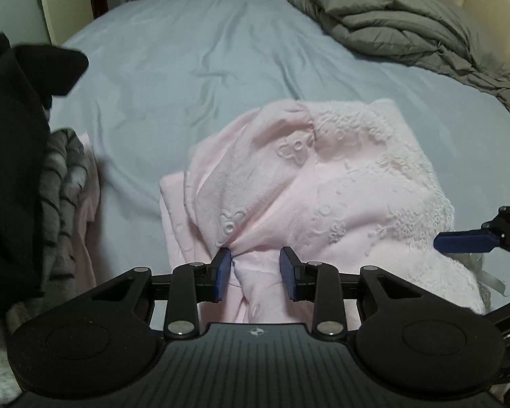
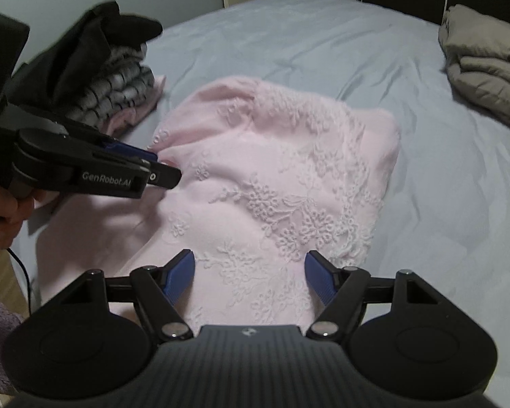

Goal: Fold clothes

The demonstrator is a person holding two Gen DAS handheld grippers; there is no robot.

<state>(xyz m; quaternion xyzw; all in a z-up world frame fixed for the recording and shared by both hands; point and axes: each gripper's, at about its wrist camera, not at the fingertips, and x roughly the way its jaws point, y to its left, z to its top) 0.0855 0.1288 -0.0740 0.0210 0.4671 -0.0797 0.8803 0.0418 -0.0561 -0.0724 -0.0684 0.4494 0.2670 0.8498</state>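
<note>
A pale pink garment with raised floral embroidery [image 2: 272, 176] is lying bunched and partly doubled over on the light blue bedsheet [image 1: 193, 68], its lacy panel facing up and its plain side showing at the near left. The left claw [image 1: 255, 273] is sitting at the garment's near edge, fingers partly apart with a gathered ridge of pink cloth between them, the left pad touching the fabric; a firm grip cannot be confirmed. The right claw [image 2: 250, 280] is hovering spread wide over the near embroidered edge, holding nothing. A stack of dark and grey striped folded clothes [image 2: 115, 81] is resting just left of the garment; a grey folded duvet [image 1: 391, 23] is lying well apart at the bed's far right.
</note>
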